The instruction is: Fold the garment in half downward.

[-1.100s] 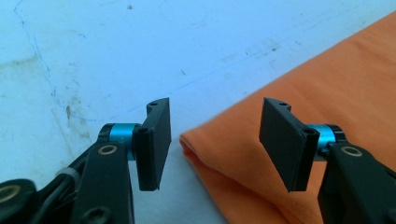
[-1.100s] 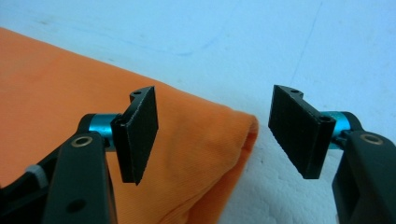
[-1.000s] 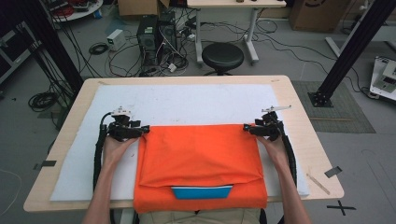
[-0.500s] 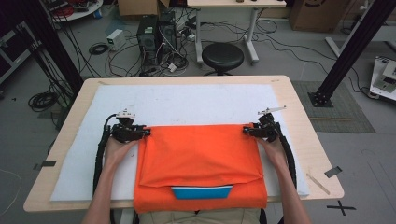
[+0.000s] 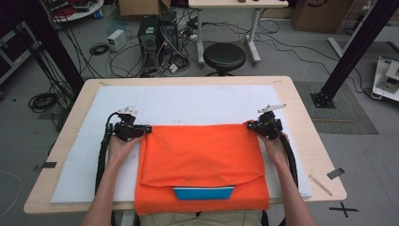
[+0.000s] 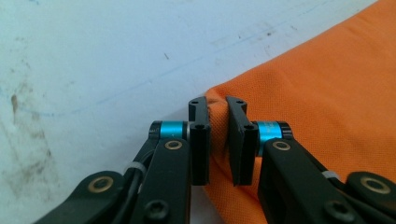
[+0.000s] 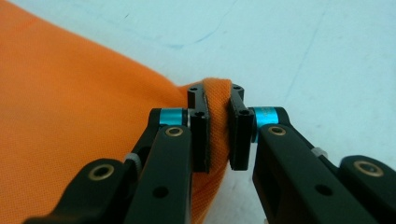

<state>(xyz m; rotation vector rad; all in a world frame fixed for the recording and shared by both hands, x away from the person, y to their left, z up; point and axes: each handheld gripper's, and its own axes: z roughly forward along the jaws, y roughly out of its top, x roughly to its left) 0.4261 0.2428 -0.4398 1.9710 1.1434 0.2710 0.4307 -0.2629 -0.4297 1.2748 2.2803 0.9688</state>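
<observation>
White padding covers the desk [image 5: 301, 94], where the left tool [image 5: 147, 128] and right tool [image 5: 250, 125] have just closed on the far corners of the folded orange cloth [image 5: 202, 155], seemingly ready to fold it.

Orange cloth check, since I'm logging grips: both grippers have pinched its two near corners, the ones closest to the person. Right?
Not quite: the left gripper and right gripper pinch the far corners of the orange cloth, as the high view shows.
</observation>
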